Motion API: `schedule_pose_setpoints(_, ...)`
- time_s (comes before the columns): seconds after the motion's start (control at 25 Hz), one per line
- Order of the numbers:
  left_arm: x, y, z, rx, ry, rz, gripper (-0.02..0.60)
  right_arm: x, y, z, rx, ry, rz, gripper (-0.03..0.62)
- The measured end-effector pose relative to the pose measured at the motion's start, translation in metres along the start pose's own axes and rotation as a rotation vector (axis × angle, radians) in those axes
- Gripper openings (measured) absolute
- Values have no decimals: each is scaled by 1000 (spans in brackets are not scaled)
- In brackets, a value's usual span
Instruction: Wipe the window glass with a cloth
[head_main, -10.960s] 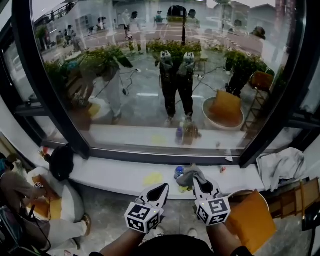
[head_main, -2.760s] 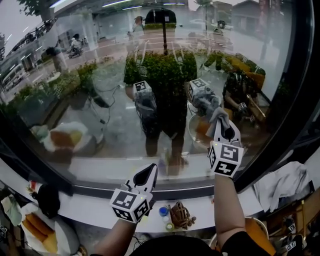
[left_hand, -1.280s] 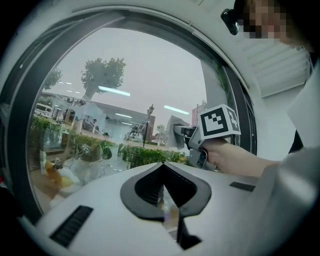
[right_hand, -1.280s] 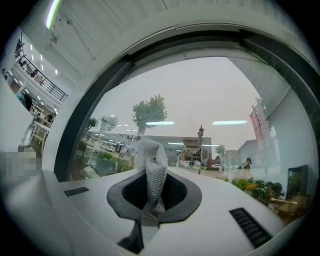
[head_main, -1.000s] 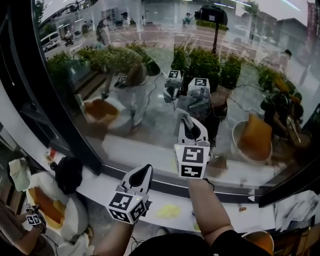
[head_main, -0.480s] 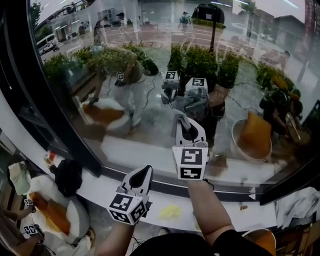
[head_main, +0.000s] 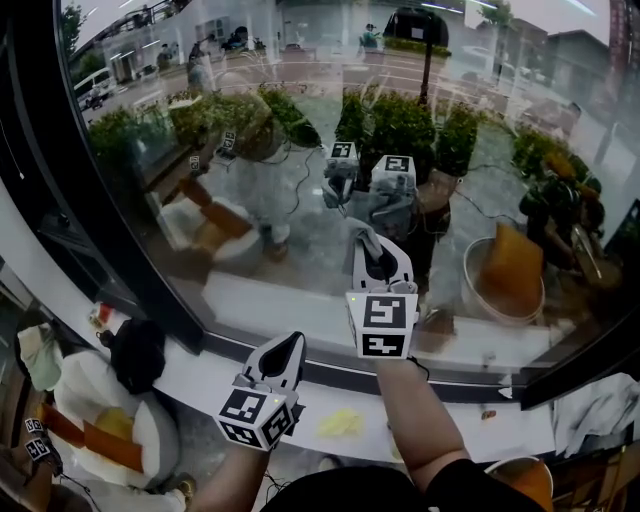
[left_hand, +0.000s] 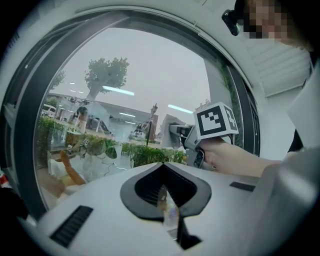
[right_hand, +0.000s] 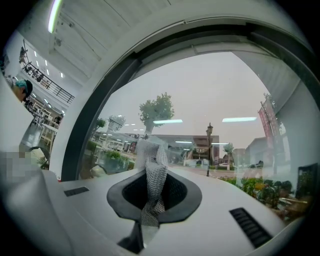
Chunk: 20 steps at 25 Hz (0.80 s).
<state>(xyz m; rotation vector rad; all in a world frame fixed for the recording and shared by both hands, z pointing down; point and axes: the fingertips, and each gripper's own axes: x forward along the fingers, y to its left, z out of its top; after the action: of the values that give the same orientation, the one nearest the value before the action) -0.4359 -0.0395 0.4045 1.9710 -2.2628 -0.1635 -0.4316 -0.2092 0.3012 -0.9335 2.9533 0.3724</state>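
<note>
The window glass (head_main: 300, 190) filled most of what I saw from the head view, a broad pane carrying reflections of plants, a paved yard and the two grippers themselves. A thick black frame (head_main: 55, 170) ran down its left side and along its lower edge, and below that lay a white sill (head_main: 200, 372). The right gripper (head_main: 378, 262) was raised in front of the lower middle of the pane with its marker cube (head_main: 381, 324) facing me, and in its own view I could see its jaws pressed together on the cloth (head_main: 360, 237), a grey mesh-like strip pinched at the throat and standing up past the tips toward the pane. From the head view the cloth sat at the glass just under its own reflection, though I could not tell for certain that it was touching. The left gripper (head_main: 285, 355) hung lower and to the left of the right one, over the sill and clear of the pane, well apart from the cloth. Its own view showed its jaws closed against each other with only a thin pale sliver at the seam, nothing I could name held between them, and the right gripper with the cloth up ahead of it. On the sill I noted a dark rounded object (head_main: 136, 350) near the frame's left corner and a small yellow scrap (head_main: 340, 422) lying between the two forearms.
</note>
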Motion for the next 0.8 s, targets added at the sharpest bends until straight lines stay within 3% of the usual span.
schedule_pose_setpoints(0.8, 5, -9, 0, 2, -6, -49, 8, -11, 8, 14, -33, -11, 32, 41)
